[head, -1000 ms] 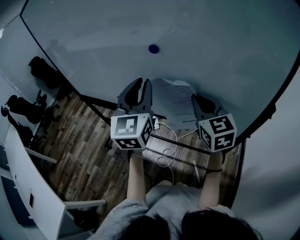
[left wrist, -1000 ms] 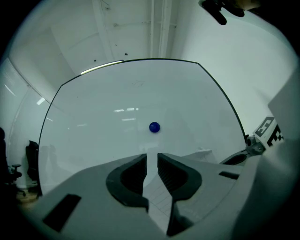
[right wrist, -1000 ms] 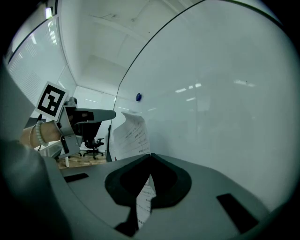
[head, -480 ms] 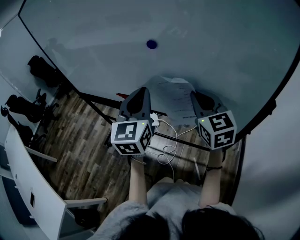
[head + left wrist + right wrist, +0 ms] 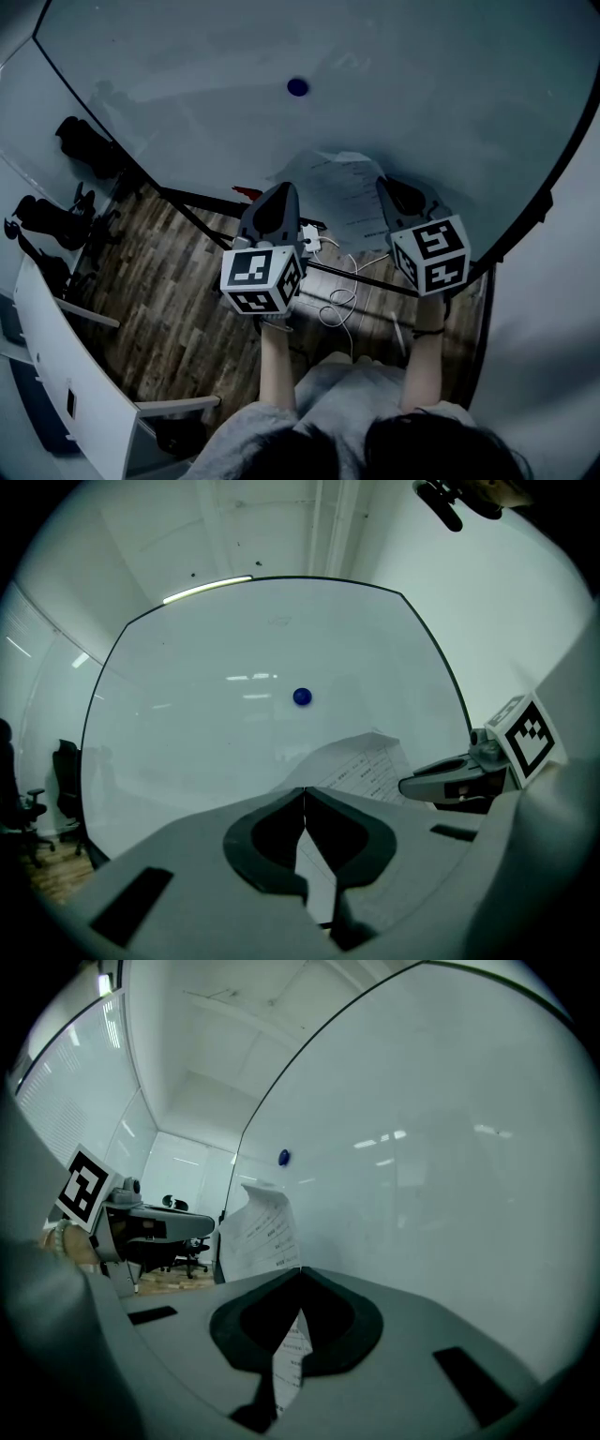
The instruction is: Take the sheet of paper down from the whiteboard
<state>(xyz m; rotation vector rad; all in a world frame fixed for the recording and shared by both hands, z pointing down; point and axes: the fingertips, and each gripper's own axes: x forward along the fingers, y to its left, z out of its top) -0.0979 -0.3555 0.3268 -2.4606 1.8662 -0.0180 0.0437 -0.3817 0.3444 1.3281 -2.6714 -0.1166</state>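
Note:
The sheet of paper [image 5: 342, 192] with printed lines bows away from the low part of the whiteboard [image 5: 394, 84], held between the two grippers. My left gripper [image 5: 279, 191] is closing its last bit on the paper's left edge; in the left gripper view its tips [image 5: 304, 791] meet with a strip of the sheet [image 5: 361, 761] running between them. My right gripper [image 5: 385, 186] is shut on the paper's right edge [image 5: 262, 1227], with the sheet passing through its jaws [image 5: 300, 1271]. A blue magnet [image 5: 297, 86] sits on the board above, apart from the paper.
The whiteboard's dark frame [image 5: 197, 204] runs just below the grippers. White cables [image 5: 337, 300] hang under the board over the wooden floor. Black office chairs [image 5: 82, 141] stand at the left, and a white desk edge [image 5: 47, 347] lies at the lower left.
The left gripper has come down to the paper's left edge and its jaws have gone from open to shut. The right gripper has kept still on the paper.

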